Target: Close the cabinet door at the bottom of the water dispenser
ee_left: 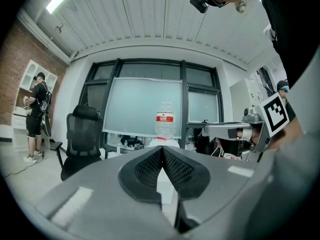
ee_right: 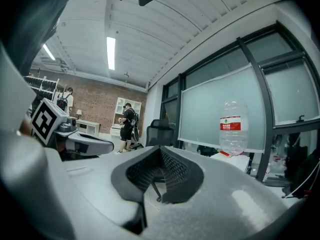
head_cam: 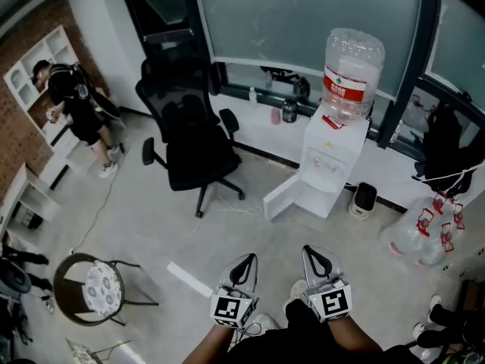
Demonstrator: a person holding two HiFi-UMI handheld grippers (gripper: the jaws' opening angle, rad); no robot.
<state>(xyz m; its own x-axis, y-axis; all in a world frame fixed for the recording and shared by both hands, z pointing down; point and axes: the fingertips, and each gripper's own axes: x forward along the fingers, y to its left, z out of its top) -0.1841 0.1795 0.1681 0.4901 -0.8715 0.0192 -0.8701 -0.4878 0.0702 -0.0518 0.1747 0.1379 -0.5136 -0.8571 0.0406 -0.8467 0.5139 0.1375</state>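
Note:
The white water dispenser stands against the window wall with a clear bottle on top. Its bottom cabinet door is swung open toward the left. Both grippers are held low near the person's feet, well short of the dispenser. The left gripper is shut and empty, and the right gripper beside it is shut and empty too. In the left gripper view the shut jaws point at the bottle. In the right gripper view the bottle lies to the right of the shut jaws.
A black office chair stands left of the open door. A round stool is at the near left. A person stands by white shelves far left. Empty water jugs and a small black bin sit right of the dispenser.

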